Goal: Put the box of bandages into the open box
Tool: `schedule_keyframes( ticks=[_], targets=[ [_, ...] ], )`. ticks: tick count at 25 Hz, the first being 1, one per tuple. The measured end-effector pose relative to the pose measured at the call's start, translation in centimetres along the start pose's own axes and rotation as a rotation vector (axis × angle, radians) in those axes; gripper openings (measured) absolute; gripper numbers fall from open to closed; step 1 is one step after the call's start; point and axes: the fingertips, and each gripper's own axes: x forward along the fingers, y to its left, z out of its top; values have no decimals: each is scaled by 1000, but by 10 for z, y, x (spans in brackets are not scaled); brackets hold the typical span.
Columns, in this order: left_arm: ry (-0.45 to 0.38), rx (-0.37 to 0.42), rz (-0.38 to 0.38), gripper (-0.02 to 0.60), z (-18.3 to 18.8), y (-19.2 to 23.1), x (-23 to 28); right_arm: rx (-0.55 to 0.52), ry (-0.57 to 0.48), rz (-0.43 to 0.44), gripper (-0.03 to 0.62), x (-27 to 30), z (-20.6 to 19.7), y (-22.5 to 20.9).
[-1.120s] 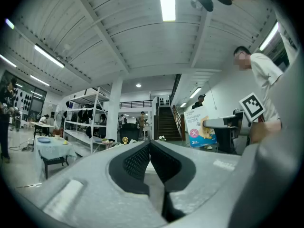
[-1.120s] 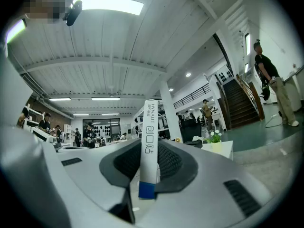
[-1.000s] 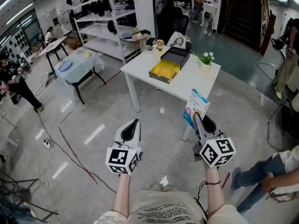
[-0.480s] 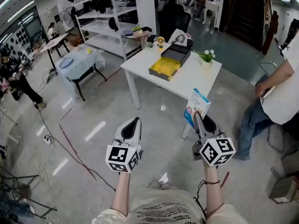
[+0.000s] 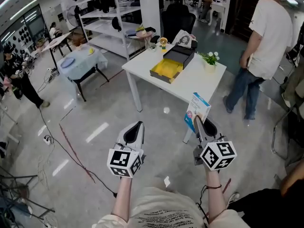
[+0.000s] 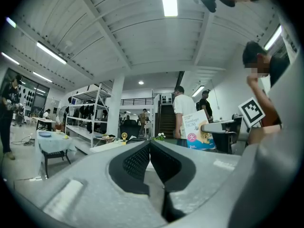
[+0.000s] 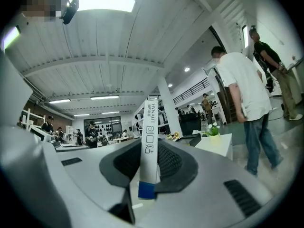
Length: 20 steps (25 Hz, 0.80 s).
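My right gripper (image 5: 199, 122) is shut on the white-and-blue box of bandages (image 5: 196, 109), which stands upright in its jaws above the floor, short of the white table (image 5: 199, 82). In the right gripper view the box's narrow edge (image 7: 150, 146) is clamped between the two dark pads. The open box (image 5: 172, 63), black with a yellow inside, lies on that table ahead. My left gripper (image 5: 135, 129) hangs beside the right one with its jaws together and nothing between them; its dark pads (image 6: 142, 161) meet in the left gripper view.
A small potted plant (image 5: 209, 60) and a few small items stand on the table near the open box. A person in a white shirt (image 5: 259, 46) walks just right of the table. A round table (image 5: 76, 65) and shelving (image 5: 107, 23) stand at the left.
The person at the right has walked from the right edge up to beside the table. Both grippers keep nearly the same place, and the bandage box stays clamped.
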Motion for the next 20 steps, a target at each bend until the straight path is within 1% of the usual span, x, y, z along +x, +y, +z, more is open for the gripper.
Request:
schedule_keyframes(
  ticks=[6, 11, 15, 20],
  targets=[
    [11, -9, 21, 21, -8, 12, 31, -1, 17, -1, 80, 30, -6, -23],
    [52, -21, 21, 21, -25, 33, 64, 21, 30, -31, 80, 64, -18, -43],
    [58, -23, 27, 21, -27, 53, 100, 35, 36, -36, 80, 100, -21, -61],
    [75, -41, 10, 22, -32, 77, 153, 42, 55, -46, 80, 155, -21, -81]
  ],
)
